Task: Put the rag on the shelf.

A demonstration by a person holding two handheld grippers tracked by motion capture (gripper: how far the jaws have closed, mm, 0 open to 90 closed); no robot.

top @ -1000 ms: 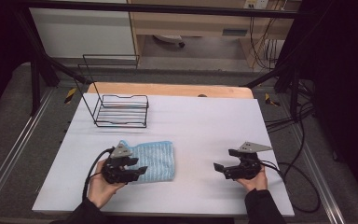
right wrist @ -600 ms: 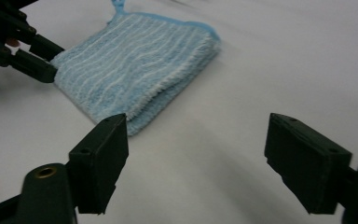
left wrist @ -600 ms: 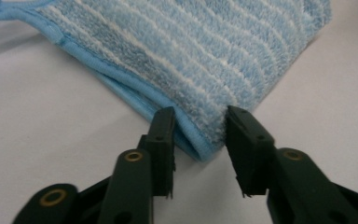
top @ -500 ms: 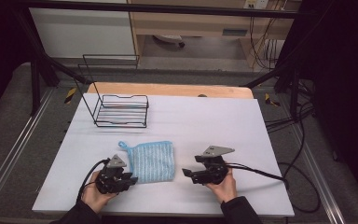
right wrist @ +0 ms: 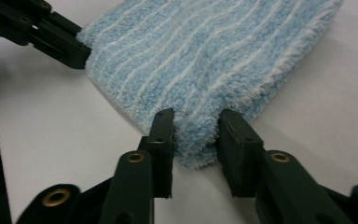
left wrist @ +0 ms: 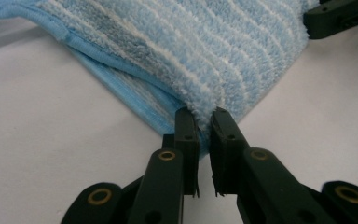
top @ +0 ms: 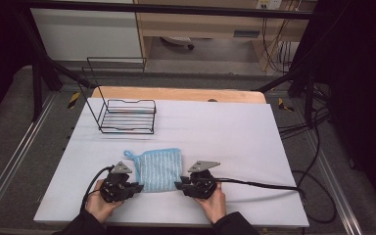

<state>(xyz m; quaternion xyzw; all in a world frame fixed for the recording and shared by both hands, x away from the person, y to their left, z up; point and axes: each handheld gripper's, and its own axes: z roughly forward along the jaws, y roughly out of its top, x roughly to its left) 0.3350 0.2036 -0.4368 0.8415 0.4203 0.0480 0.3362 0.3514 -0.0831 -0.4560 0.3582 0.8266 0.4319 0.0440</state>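
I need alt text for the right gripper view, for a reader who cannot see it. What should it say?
Two black jaws of the right gripper straddle a corner of a folded blue towel with white stripes, lying on a white table. The jaws stand slightly apart around the corner. The left gripper meets the towel's far corner at upper left.

Left gripper [top: 136,186] and right gripper [top: 178,185]: black bodies, each topped by a grey three-cornered plate. Each has two black jaws of flat linked bars, joined by brass-coloured ringed rivets, with small dark screw holes in the pads. A black cable trails from each. The person wears dark sleeves [top: 232,224].
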